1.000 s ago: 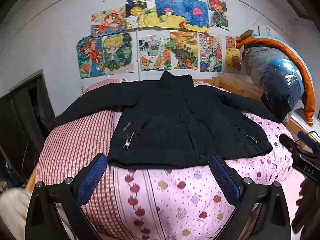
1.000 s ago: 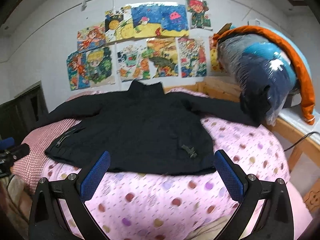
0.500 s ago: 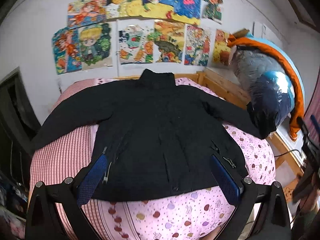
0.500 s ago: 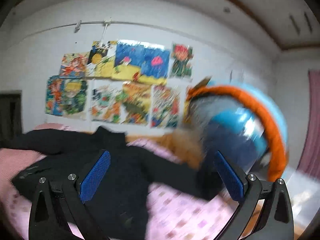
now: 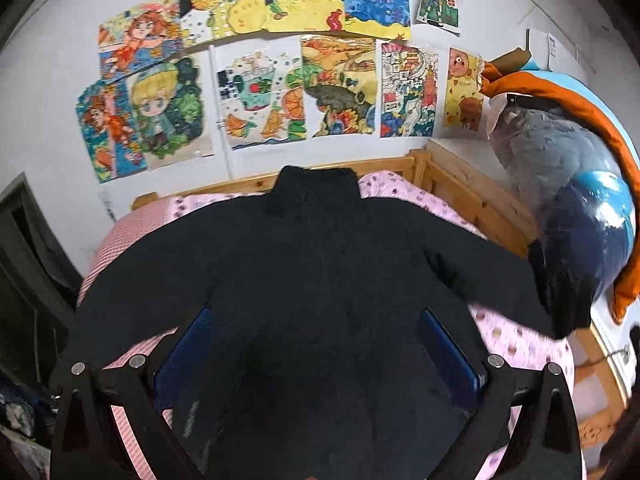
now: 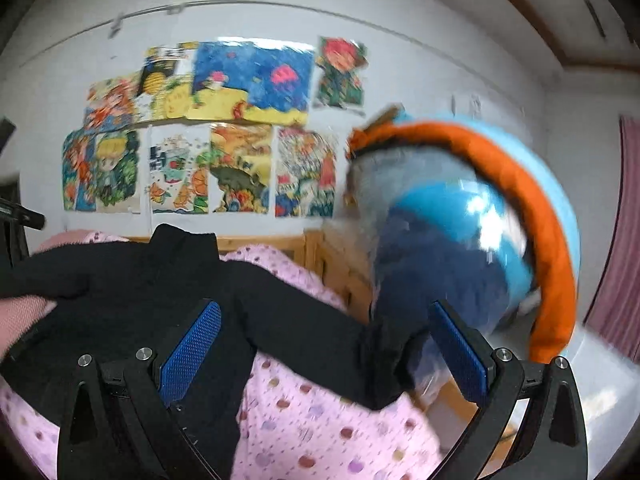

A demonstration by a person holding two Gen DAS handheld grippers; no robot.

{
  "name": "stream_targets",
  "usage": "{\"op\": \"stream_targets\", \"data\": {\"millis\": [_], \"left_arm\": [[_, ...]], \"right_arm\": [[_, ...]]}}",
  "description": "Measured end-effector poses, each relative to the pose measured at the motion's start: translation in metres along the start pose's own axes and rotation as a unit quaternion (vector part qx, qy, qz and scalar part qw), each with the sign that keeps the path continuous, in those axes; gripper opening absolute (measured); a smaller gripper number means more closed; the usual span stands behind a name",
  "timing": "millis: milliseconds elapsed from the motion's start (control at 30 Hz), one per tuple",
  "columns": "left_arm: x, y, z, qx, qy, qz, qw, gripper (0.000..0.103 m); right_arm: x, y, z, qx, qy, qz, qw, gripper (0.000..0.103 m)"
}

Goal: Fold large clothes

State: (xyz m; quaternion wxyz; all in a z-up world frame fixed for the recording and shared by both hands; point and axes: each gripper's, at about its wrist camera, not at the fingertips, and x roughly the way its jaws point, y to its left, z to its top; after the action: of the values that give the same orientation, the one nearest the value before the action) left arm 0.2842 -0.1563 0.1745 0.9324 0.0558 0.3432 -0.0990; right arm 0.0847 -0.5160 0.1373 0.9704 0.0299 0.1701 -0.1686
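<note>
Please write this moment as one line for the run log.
stage: approach | jacket: flat on bed, unfolded | left gripper: open over body | right gripper: open near sleeve

You are looking at a plain black jacket (image 5: pixel 320 280), no pattern showing. Under it the pink sheet (image 5: pixel 516 344) is showing dots in red, purple and yellow; beside it a red-and-white checked cover (image 5: pixel 120 236) is lying. Your left claw (image 5: pixel 316 356) and right claw (image 6: pixel 326 344) are showing blue textured pads (image 6: pixel 190 354) on black frames. The bed frame (image 5: pixel 476 188) is showing pale wood. Multicoloured drawings (image 5: pixel 260 96) are hanging on a white wall. The bundle (image 6: pixel 460 240) is showing orange, light blue, navy and grey.
</note>
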Motion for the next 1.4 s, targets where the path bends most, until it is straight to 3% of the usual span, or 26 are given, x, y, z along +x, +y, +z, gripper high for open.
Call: {"op": "stream_targets", "data": {"millis": [100, 333, 567, 667, 767, 833, 867, 1000, 1100, 1233, 1400], "left_arm": [[0.032, -0.017, 0.01, 0.011, 0.003, -0.007, 0.9999, 0.103], [0.12, -0.057, 0.023, 0.051, 0.022, -0.031, 0.998, 0.103], [0.204, -0.088, 0.026, 0.094, 0.011, -0.053, 0.9941, 0.103], [0.245, -0.095, 0.028, 0.083, 0.011, -0.066, 0.9943, 0.103], [0.287, -0.104, 0.033, 0.059, 0.023, -0.091, 0.9939, 0.103], [0.311, -0.11, 0.034, 0.046, 0.026, -0.096, 0.994, 0.103], [0.324, -0.114, 0.035, 0.04, 0.028, -0.095, 0.9943, 0.103], [0.368, -0.135, 0.027, 0.039, 0.046, -0.102, 0.993, 0.103], [0.392, -0.152, 0.016, 0.046, 0.07, -0.103, 0.9912, 0.103], [0.41, -0.166, 0.002, 0.067, 0.103, -0.083, 0.9889, 0.103], [0.386, -0.153, 0.003, 0.05, 0.123, -0.083, 0.9876, 0.103]], "right_arm": [[0.022, -0.02, -0.031, 0.037, 0.019, -0.025, 0.999, 0.102], [0.082, -0.031, -0.085, 0.036, 0.054, -0.071, 0.995, 0.102], [0.129, -0.037, -0.102, 0.087, 0.049, -0.124, 0.987, 0.101], [0.147, -0.043, -0.107, 0.118, 0.033, -0.161, 0.979, 0.101], [0.161, -0.049, -0.116, 0.148, 0.024, -0.19, 0.97, 0.09], [0.172, -0.052, -0.122, 0.164, 0.029, -0.196, 0.966, 0.076], [0.18, -0.053, -0.126, 0.172, 0.035, -0.198, 0.964, 0.065], [0.195, -0.048, -0.134, 0.17, 0.043, -0.198, 0.964, 0.037], [0.195, -0.04, -0.133, 0.158, 0.032, -0.189, 0.969, 0.024], [0.186, -0.029, -0.124, 0.134, 0.016, -0.171, 0.976, 0.017], [0.169, -0.013, -0.105, 0.109, -0.011, -0.131, 0.985, 0.015]]}}
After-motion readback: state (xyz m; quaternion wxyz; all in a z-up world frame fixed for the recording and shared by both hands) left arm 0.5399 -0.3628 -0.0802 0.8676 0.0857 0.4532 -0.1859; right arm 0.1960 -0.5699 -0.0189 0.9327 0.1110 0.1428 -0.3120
